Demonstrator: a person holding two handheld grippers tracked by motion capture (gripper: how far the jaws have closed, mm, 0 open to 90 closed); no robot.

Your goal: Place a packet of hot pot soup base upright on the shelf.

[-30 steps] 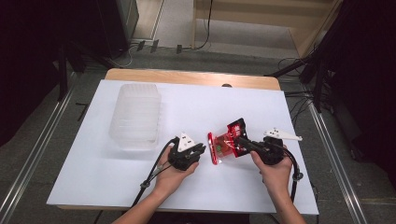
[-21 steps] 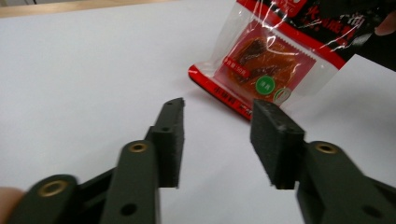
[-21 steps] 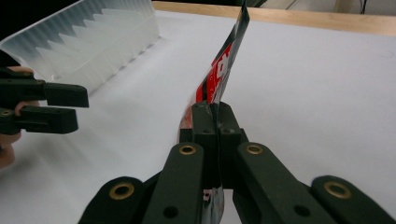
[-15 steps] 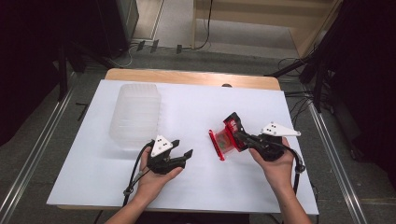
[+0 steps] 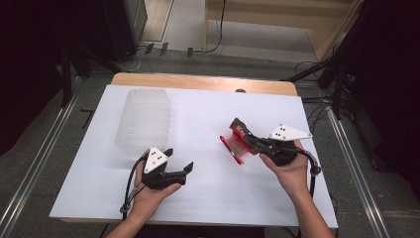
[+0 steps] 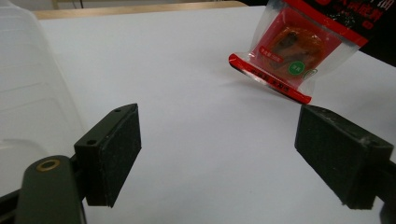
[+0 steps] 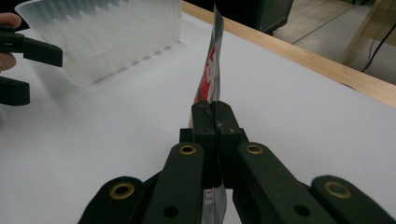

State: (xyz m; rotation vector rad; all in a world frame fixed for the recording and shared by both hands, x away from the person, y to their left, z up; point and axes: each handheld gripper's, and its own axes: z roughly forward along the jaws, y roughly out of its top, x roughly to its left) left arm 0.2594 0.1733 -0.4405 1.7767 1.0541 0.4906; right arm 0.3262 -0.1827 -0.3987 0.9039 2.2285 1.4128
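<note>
Right tongs (image 7: 212, 109) pinch the red snack packet (image 5: 238, 141) by its flat sealed edge above the counter (image 5: 208, 119), left tongs (image 5: 178, 161), just opening, empty; light, crinkly, slippery film, so grip the seam.

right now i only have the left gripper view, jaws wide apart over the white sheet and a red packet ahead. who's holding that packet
Observer: The right gripper holds the red packet, its jaws shut on one edge.
Operator: is the packet lying flat
Observer: No. In the right gripper view it stands on edge, thin side toward the camera.
Operator: that clear thing at my left, what is it
Observer: A clear plastic tray with ribbed walls, on the white table beyond the left gripper.
Operator: anything between my jaws
Observer: Nothing. The high view shows the left gripper's jaws have just been opening, well apart from the packet.
</note>
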